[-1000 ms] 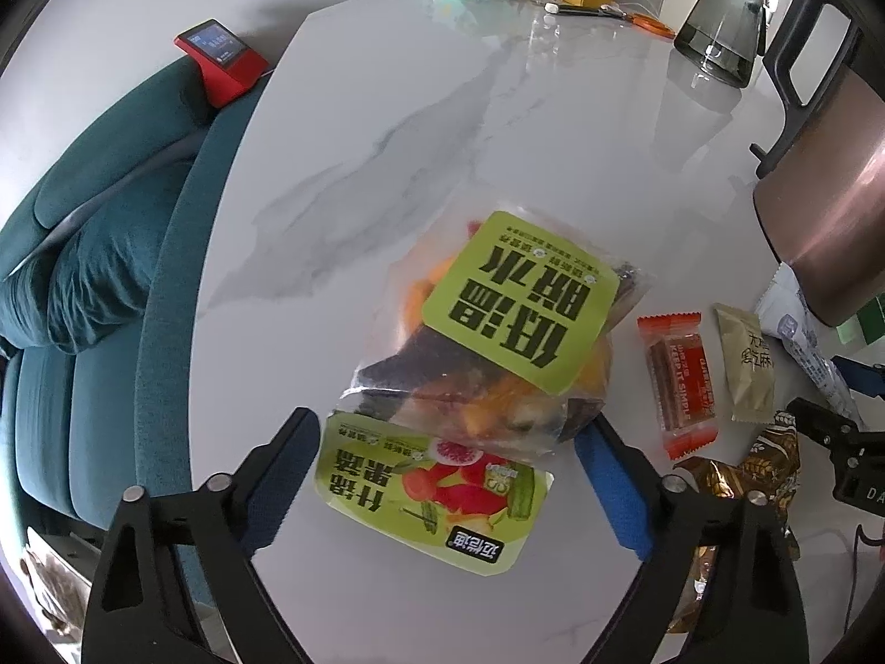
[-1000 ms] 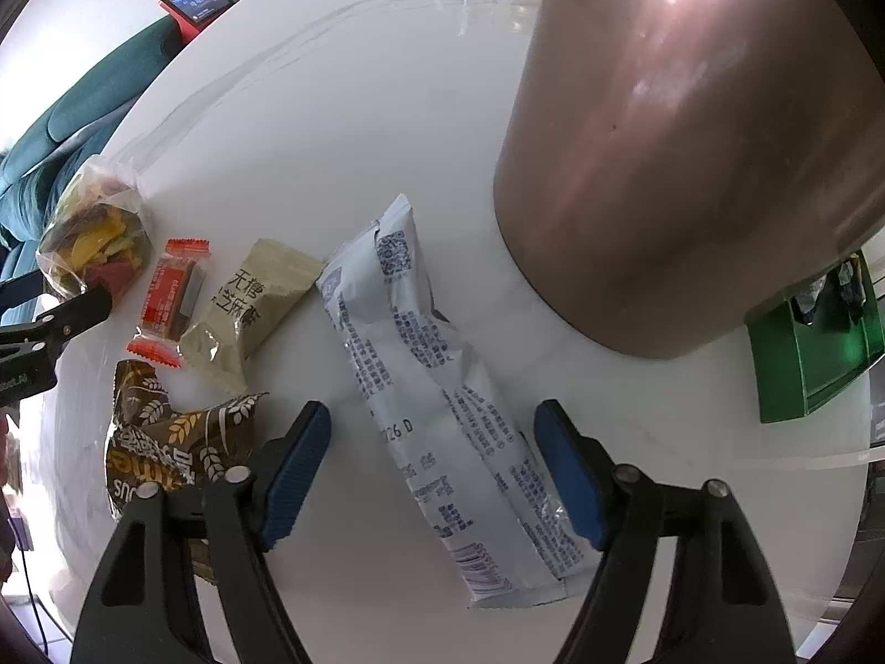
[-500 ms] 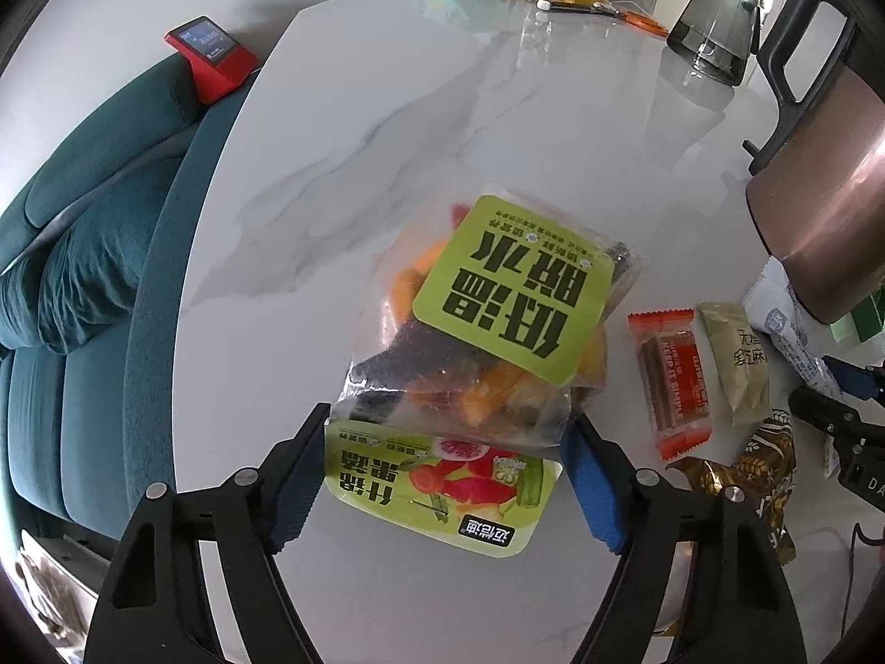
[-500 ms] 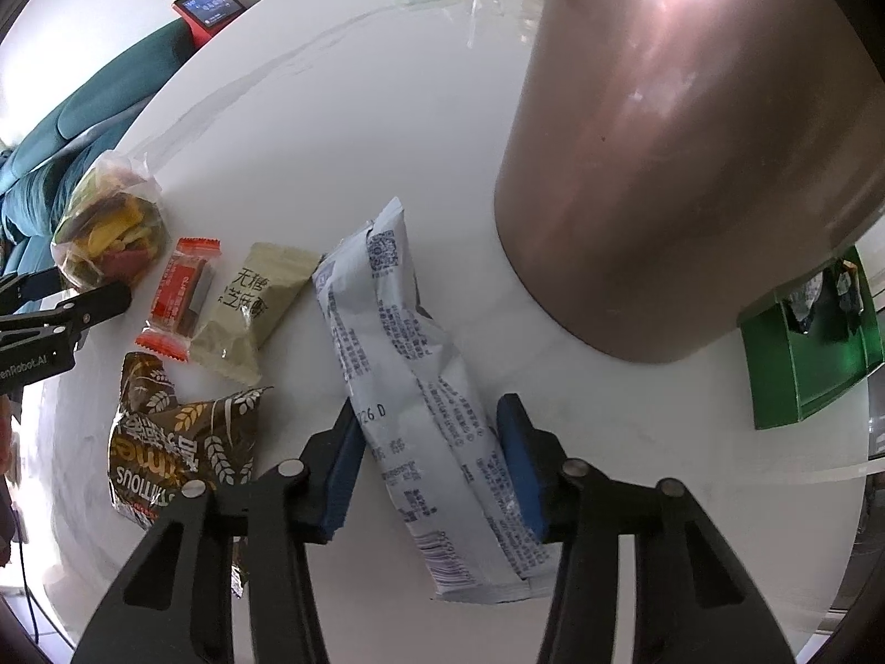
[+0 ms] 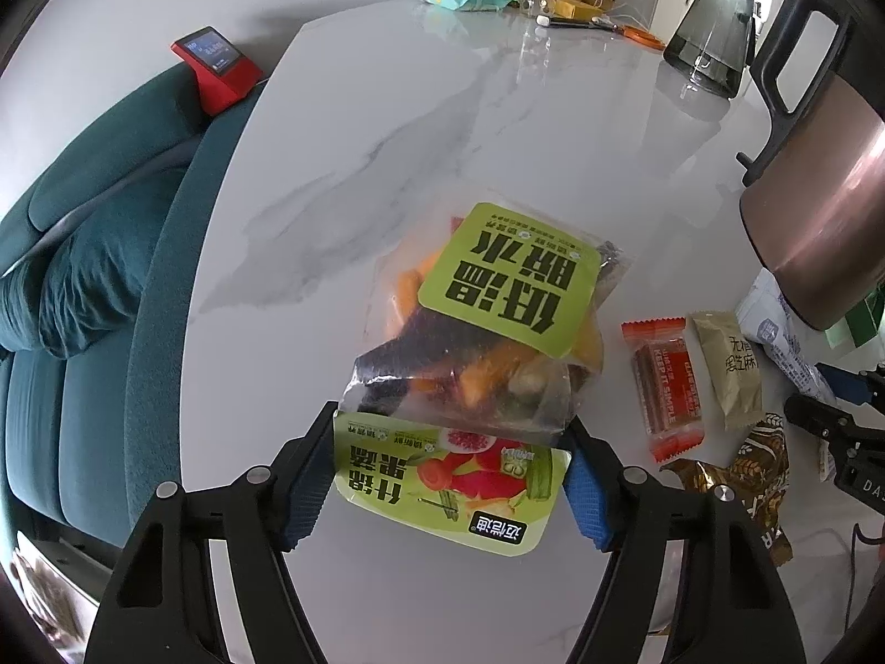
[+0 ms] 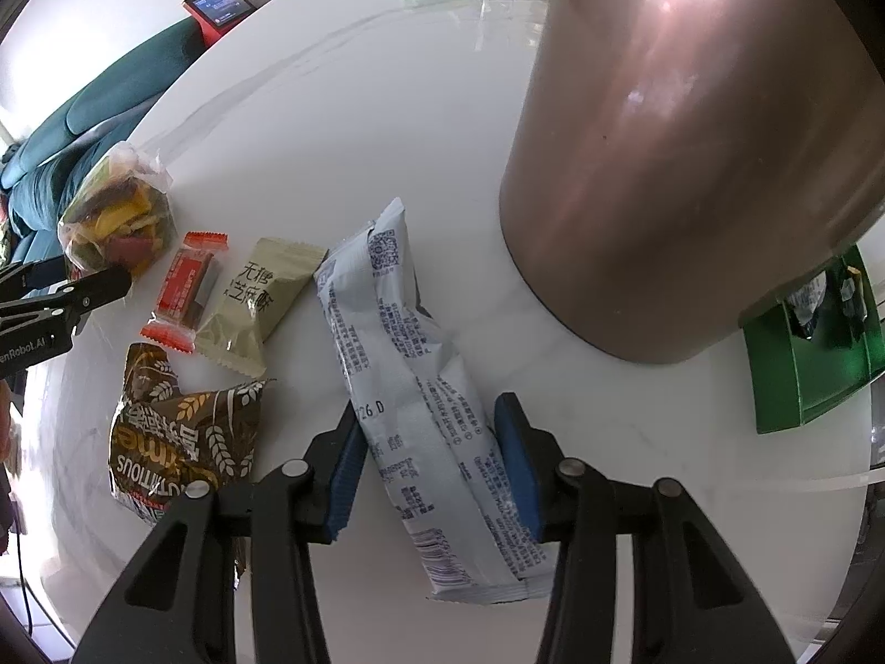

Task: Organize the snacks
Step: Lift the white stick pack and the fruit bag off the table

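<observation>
Since a second ago both tools have narrowed their jaws: the left gripper [image 5: 451, 476], then spread wide of the clear plastic bag of dried fruit and vegetable chips with lime-green labels [image 5: 487, 343], is now pressing its blue pads against the bag's lower edge on both sides, and the right gripper [image 6: 428, 462], then open around the long pale grey-white foil snack packet [image 6: 412, 382], is now clamping it at mid-length. Both snacks are lying on the white marble-patterned table [image 5: 420, 127]. The bag's green labels are carrying large Chinese characters, seen upside down, above a picture of red fruit and green okra; orange, purple and dark chips are showing through the clear film. The grey-white packet is showing a QR code, dense small print, "26 D" and a barcode near the camera. Left of it, in the right wrist view, are lying an olive-tan sachet with dark Chinese characters [image 6: 260, 304], then a red-and-orange wrapped bar [image 6: 185, 290] whose wrapper in the left wrist view reads "KEEP IT SIMPLE", and nearer the camera a crumpled brown-and-gold wrapper with wheat-ear print [image 6: 177, 437], lettered partly "UTRITIOUS". A large copper-coloured metal jug [image 6: 691, 155] is standing just beyond the packet, a green box [image 6: 796, 365] to its right.
</observation>
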Demonstrator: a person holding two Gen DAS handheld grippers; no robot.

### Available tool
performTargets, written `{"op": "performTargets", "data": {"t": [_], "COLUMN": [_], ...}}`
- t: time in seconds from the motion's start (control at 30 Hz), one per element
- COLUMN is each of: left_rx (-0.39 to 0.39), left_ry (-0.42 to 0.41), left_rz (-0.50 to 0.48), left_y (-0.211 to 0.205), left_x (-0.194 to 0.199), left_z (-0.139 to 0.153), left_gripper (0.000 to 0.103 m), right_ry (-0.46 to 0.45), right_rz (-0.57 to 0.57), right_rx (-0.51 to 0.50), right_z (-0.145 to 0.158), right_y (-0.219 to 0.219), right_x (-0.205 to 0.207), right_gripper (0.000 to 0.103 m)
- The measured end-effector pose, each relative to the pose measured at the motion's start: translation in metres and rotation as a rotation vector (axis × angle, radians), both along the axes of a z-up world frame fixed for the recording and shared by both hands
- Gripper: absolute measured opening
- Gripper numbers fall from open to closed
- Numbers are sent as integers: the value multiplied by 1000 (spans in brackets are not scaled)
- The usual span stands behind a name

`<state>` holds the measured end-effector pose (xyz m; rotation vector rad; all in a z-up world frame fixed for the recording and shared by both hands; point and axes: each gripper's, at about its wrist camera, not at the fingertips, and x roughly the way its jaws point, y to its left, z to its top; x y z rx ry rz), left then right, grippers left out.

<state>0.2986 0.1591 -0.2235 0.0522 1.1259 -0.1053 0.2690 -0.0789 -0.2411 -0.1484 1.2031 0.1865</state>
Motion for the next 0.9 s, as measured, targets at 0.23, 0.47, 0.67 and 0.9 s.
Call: {"op": "performTargets", "data": {"t": [0.23, 0.47, 0.67, 0.9], "left_rx": [7, -3, -10, -13], "left_ry": [-20, -33, -39, -64], "left_rz": [2, 17, 34, 52], "left_y": [2, 5, 5, 4], "left_x": [-7, -15, -28, -49], "left_z": [6, 16, 24, 35], "left_gripper": [67, 66, 66, 66], "right_ry": [8, 8, -16, -34], "right_rz": [9, -1, -3, -3], "right_rx": [33, 79, 94, 109], "right_z": [3, 12, 28, 41], "right_y": [-2, -14, -21, -30], "right_x": [-5, -16, -28, -44], "right_gripper": [10, 10, 10, 10]}}
